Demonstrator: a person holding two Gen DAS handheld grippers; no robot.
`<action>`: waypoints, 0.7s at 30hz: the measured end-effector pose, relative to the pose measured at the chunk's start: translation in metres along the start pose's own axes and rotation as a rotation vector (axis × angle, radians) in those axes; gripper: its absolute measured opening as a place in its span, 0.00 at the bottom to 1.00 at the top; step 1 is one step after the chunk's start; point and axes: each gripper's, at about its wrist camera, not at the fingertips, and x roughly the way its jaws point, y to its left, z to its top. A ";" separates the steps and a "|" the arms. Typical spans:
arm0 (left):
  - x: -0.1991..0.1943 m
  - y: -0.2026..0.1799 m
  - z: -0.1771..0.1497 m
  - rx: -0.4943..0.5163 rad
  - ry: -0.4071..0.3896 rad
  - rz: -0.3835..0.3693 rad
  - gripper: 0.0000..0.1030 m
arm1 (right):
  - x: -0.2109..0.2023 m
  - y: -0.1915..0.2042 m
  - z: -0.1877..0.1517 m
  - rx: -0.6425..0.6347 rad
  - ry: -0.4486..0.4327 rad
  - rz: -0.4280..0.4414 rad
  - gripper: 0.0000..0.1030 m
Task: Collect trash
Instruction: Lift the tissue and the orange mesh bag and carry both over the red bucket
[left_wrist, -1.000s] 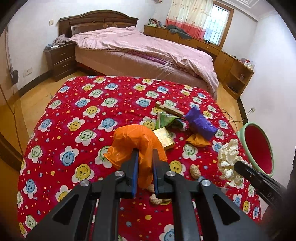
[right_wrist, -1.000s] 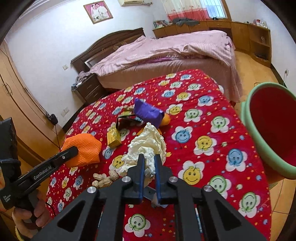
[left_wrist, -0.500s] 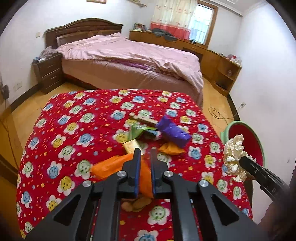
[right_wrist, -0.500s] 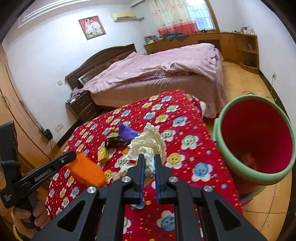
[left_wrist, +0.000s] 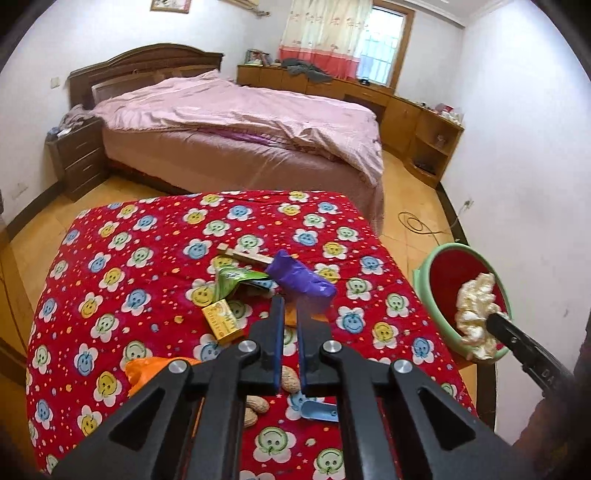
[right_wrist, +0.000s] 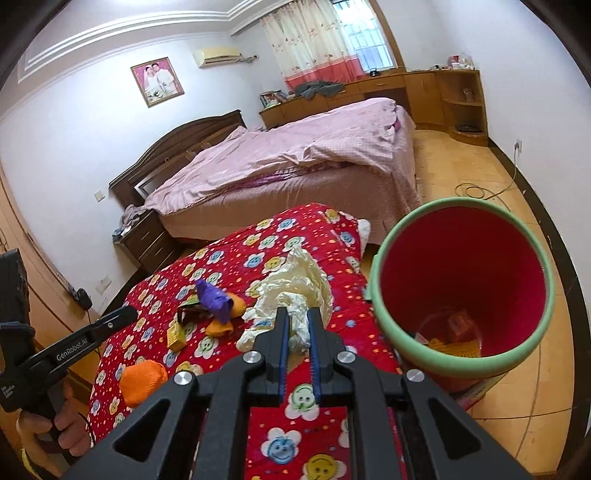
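Several pieces are lying uncollected on the bench (left_wrist: 110, 229): an orange bag (right_wrist: 142, 380) near its left edge, then a yellow box (left_wrist: 221, 321), a purple bag (left_wrist: 299, 280) and peanuts (left_wrist: 258, 404) toward the middle. The left gripper (left_wrist: 290, 306) is hanging over them, jaws clenched on nothing visible, its side reading "GenRobot.AI". The right gripper (right_wrist: 297, 314) is grasping a cream wad (right_wrist: 295, 291) near the green-rimmed bin (right_wrist: 388, 258), which is standing off the right edge and already holding scraps. Progress is judged under halfway.
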 end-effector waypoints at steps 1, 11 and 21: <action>0.001 0.005 0.000 -0.015 0.010 0.010 0.07 | -0.001 -0.003 0.000 0.004 -0.002 -0.001 0.11; 0.011 0.057 -0.020 -0.109 0.095 0.150 0.49 | 0.003 -0.007 -0.003 0.008 0.017 0.005 0.11; 0.036 0.097 -0.060 -0.197 0.233 0.213 0.52 | 0.014 -0.002 -0.011 0.000 0.057 0.020 0.11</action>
